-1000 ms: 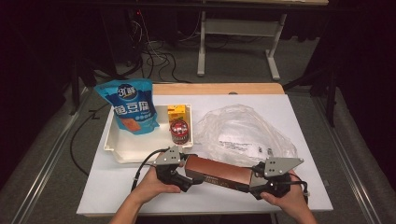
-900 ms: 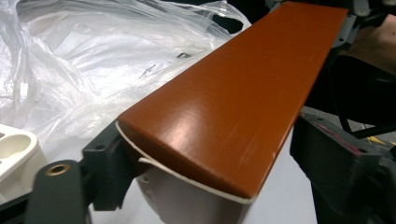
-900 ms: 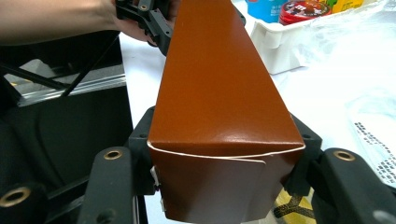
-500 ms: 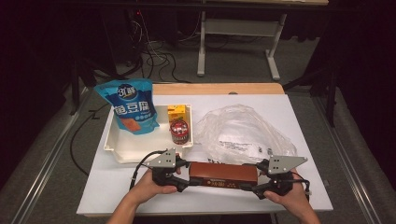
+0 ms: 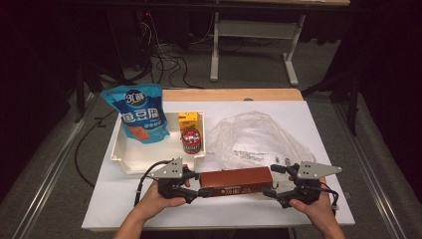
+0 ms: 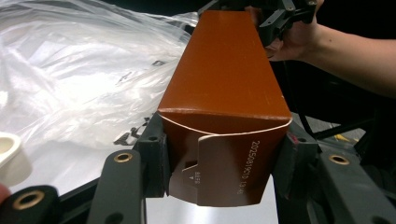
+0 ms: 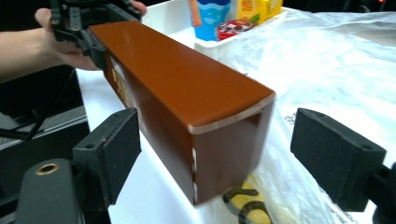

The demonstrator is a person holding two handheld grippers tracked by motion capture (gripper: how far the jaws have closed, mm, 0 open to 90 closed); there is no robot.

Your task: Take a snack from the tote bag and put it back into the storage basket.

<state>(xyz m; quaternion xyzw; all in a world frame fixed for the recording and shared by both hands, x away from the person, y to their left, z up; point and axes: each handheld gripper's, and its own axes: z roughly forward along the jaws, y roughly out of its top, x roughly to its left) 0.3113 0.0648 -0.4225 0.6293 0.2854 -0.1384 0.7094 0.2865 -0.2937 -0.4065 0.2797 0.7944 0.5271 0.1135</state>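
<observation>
Right gripper (image 7: 224, 154) jaws now wide, off the long brown cardboard box (image 5: 235, 181) end; left gripper (image 6: 224, 154) stays clamped, carrying it alone.

The brown box (image 6: 224, 88) carries a stamped code on its end flap, reading roughly "2025081901D 13:45"; the last characters are uncertain. Small embossed characters sit beside an arrow left of that code, illegible. The blue pouch (image 5: 138, 113), in the tray beyond the brown box, shows "30" in a round badge above large Chinese characters "鱼豆腐". Print on the clear plastic bag (image 5: 256, 139) is too small to read.
</observation>
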